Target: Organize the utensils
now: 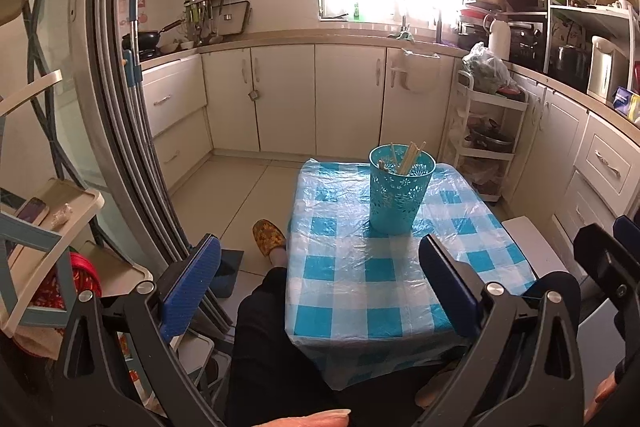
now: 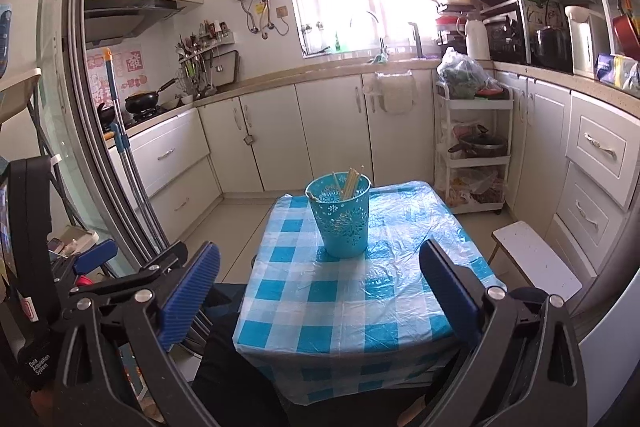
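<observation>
A teal perforated holder (image 1: 396,191) (image 2: 340,217) stands upright toward the far end of a small table covered in blue-and-white checked cloth (image 1: 360,279) (image 2: 344,299). Several pale wooden chopsticks (image 1: 408,157) (image 2: 350,183) stick up out of it. My left gripper (image 1: 320,287) is open with nothing between its blue pads, held back over the table's near end. My right gripper (image 2: 320,287) is likewise open and empty, short of the holder. The right gripper's black frame (image 1: 604,263) shows at the right edge of the left wrist view, and the left gripper's frame (image 2: 96,259) at the left of the right wrist view.
A person's dark-clothed legs (image 1: 264,339) and a yellow slipper (image 1: 269,235) lie left of the table. A sliding glass door frame (image 1: 132,131) stands at left. A white stool (image 2: 536,259) and a white trolley (image 2: 472,151) sit at right, with kitchen cabinets (image 1: 320,95) behind.
</observation>
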### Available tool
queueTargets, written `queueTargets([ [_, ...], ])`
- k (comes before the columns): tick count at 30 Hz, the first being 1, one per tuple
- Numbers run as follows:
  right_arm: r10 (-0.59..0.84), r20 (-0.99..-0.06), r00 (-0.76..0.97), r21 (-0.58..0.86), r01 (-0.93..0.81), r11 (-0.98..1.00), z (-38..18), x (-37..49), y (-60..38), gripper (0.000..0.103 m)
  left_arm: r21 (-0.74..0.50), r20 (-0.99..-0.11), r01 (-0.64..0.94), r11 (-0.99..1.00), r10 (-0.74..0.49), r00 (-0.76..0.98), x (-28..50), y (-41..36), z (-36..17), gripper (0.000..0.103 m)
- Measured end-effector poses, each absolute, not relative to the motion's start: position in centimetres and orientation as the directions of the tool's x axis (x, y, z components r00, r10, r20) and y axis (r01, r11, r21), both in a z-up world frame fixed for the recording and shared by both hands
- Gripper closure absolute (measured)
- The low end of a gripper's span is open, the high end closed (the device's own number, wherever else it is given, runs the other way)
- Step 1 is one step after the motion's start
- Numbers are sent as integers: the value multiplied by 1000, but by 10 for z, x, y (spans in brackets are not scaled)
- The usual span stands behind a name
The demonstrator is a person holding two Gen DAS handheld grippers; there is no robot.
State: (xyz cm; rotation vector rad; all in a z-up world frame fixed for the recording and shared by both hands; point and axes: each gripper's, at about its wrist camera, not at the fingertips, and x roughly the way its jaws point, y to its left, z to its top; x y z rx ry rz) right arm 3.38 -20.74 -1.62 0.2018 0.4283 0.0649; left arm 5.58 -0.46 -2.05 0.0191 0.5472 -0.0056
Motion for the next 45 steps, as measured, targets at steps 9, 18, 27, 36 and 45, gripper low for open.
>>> queueTargets([
  [9,105,-379,920,190,-34,981,-10,19,-202,7,-1,-498,-11,1000,9,867,36,5,-16,8],
  [18,99,-360,928,171,-39,985,-7,11,-198,7,19,-481,-1,1000,10,877,27,0,-12,8],
  [27,92,-346,934,157,-38,987,-4,6,-197,7,21,-475,1,1000,9,880,25,-1,-10,8],
  [36,91,-344,934,157,-38,987,-3,4,-197,7,23,-471,2,1000,9,882,23,-2,-8,8],
  [45,91,-343,935,156,-39,987,-2,4,-197,7,23,-468,2,1000,9,884,21,-4,-4,8],
])
